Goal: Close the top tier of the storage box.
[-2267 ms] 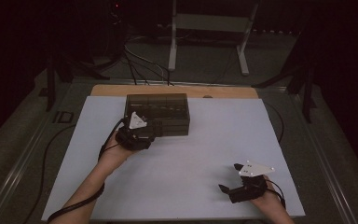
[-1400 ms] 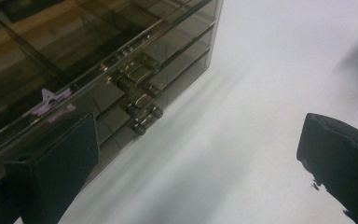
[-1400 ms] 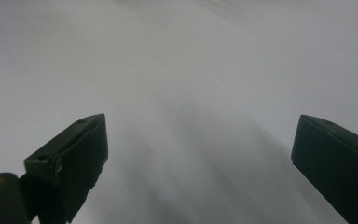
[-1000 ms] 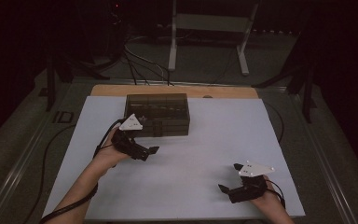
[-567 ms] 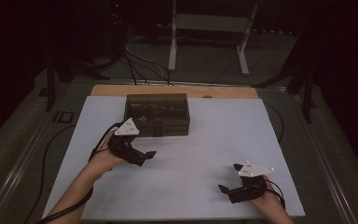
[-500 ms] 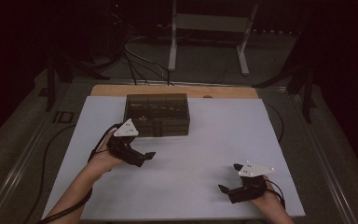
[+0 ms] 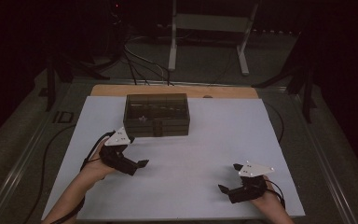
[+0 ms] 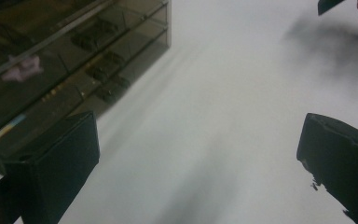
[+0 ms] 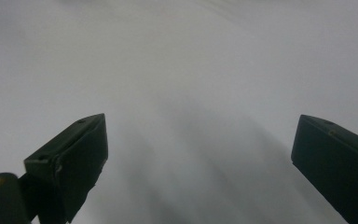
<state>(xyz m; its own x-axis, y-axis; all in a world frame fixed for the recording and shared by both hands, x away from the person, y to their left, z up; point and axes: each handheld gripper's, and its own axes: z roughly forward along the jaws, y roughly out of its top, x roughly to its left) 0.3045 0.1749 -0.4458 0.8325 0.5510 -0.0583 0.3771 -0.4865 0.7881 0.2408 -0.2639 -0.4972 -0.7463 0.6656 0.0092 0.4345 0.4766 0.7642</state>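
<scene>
While both tools sit low over white counter point(image 7: 205, 154), nothing gripped. Right tool point(image 7: 224, 190) at near right corner, jaws spread wide, empty, well apart from box. Left tool point(image 7: 140, 164) near left, jaws likewise wide apart and empty, angled rightward, near front-left corner of box but not touching. Smoky see-through box point(image 7: 156, 113) at far middle of counter, lid down, latch facing forward, small parts dimly visible inside point(image 8: 70, 60). Judged: box closed, untouched now; reach, latch and any lifting all left.
</scene>
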